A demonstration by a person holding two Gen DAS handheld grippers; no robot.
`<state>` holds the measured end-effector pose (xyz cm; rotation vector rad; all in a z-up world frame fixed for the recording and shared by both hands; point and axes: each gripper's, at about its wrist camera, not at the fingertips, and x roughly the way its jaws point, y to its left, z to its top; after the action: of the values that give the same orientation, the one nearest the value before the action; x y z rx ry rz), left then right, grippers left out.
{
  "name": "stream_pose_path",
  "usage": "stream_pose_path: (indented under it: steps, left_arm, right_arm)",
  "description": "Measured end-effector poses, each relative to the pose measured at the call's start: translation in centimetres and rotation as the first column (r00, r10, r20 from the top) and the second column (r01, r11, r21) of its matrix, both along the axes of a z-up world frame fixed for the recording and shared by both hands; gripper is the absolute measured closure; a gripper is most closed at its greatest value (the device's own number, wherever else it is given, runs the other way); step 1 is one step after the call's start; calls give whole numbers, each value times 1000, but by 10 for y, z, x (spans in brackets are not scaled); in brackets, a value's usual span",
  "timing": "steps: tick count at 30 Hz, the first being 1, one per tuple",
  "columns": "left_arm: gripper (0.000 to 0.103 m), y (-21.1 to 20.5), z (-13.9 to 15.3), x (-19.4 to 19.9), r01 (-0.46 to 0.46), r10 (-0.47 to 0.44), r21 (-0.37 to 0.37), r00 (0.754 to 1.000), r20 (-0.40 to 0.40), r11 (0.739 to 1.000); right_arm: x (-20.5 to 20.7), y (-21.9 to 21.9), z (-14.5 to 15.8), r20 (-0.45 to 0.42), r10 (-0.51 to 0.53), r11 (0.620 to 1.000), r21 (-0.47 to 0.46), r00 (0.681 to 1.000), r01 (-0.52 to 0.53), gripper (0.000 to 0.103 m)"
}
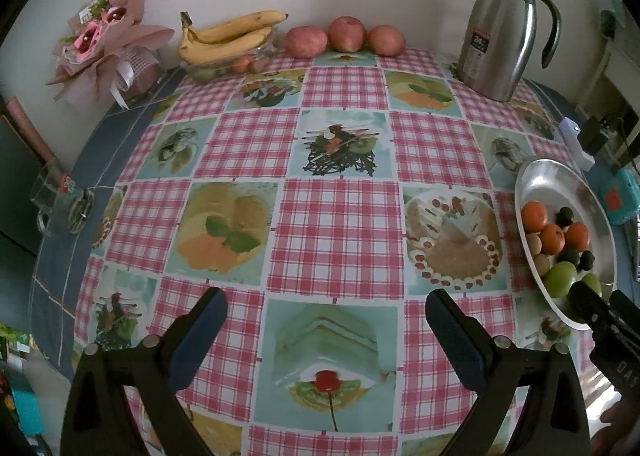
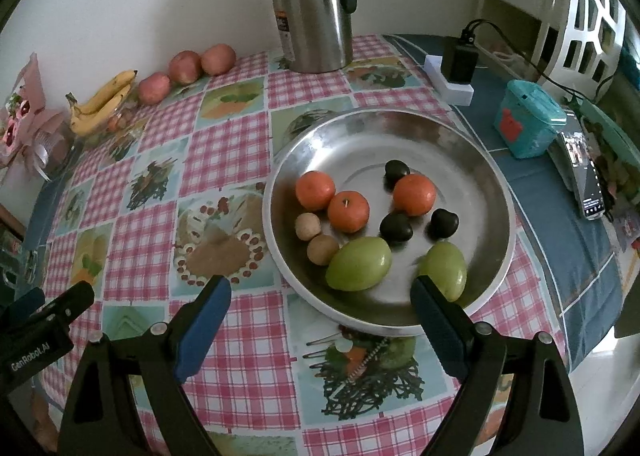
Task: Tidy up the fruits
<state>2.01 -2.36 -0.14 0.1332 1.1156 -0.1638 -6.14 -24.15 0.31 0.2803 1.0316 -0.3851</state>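
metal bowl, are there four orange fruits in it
No, the metal bowl holds three orange fruits, beside two green ones, two small tan ones and three dark ones.

**Materials and finishes**

The table [image 1: 332, 216] is covered by a smooth, faintly glossy printed cloth that looks like oilcloth. The bowl [image 2: 460, 144] is seen to be polished metal, bright with reflections. The jug [image 1: 500, 36] is brushed steel, fitted with a black plastic lid and handle. Both the left gripper [image 1: 326, 310] and the right gripper [image 2: 322, 296] are made of matt black plastic, with blue pads [image 2: 202, 328] of a duller finish. The green fruits [image 2: 358, 264] are shown as waxy and glossy; the oranges [image 2: 348, 210] are finely dimpled. The bouquet [image 1: 104, 52] is wrapped in matt pink paper.
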Motion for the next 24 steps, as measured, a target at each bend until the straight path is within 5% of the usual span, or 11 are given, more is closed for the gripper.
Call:
stream_pose_path:
  steps: [24]
  left_arm:
    - [2, 2, -2, 1, -10, 10, 3, 1000, -7, 1000]
  right_arm:
    - [2, 1, -3, -5, 3, 1000, 10, 1000, -3, 11]
